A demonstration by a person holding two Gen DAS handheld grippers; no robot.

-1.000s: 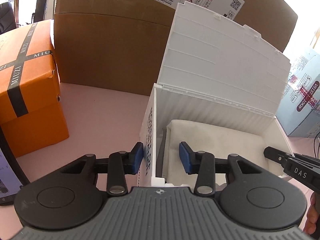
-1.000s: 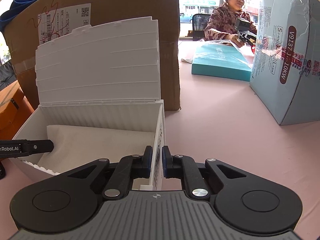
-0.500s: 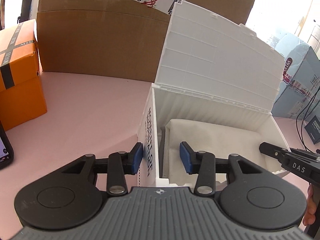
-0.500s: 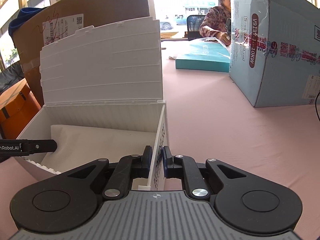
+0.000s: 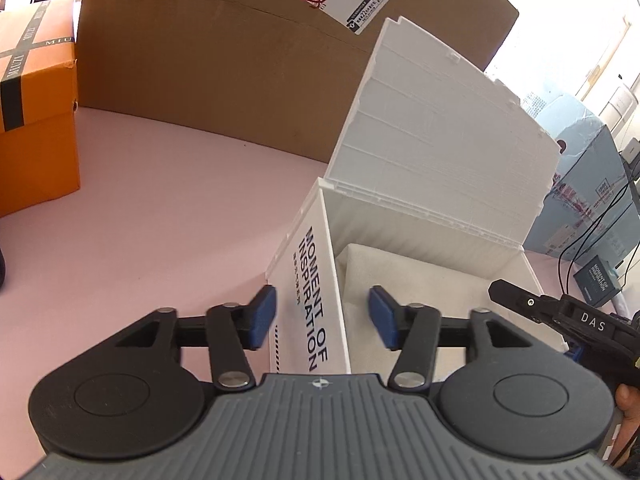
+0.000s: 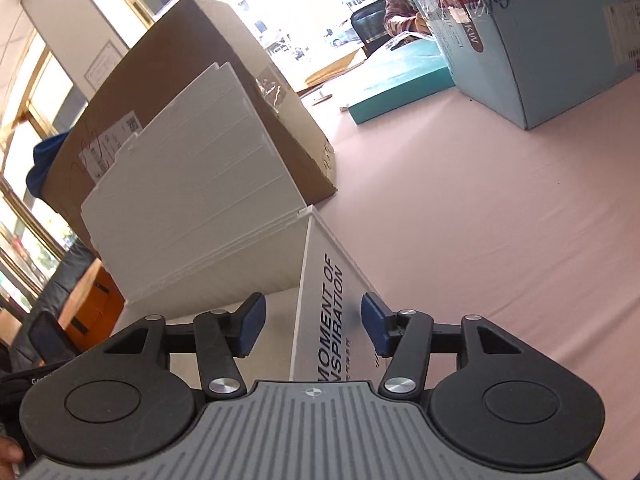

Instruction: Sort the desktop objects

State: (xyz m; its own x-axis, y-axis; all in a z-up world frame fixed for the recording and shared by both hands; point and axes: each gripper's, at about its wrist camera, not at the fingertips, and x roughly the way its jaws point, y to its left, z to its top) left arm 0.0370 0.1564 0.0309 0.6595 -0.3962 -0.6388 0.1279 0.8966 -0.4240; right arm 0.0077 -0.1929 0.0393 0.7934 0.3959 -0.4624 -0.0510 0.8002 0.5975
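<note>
A white ribbed plastic box [image 5: 320, 272] with its hinged lid [image 5: 440, 136] raised stands on the pink table; a white cloth bundle [image 5: 420, 280] lies inside. My left gripper [image 5: 322, 318] is open and straddles the box's left end wall, pads clear of it. The right gripper's black finger [image 5: 520, 300] shows at the box's right end. In the right wrist view the same box [image 6: 332, 308] has its printed right end wall between the jaws of my right gripper [image 6: 312, 326], which stands open with gaps on both sides. The lid [image 6: 192, 208] leans back.
A large brown carton [image 5: 224, 64] stands right behind the white box. An orange box [image 5: 32, 112] is at the left. A light blue carton [image 6: 540, 32] and a teal flat box [image 6: 400, 84] lie at the right. A seated person [image 6: 400, 4] is far back. Black cables [image 5: 600, 224] hang at the right.
The right gripper has let go of the box's right wall and now stands open. Both cameras have tilted and shifted; the left gripper's gap is wider.
</note>
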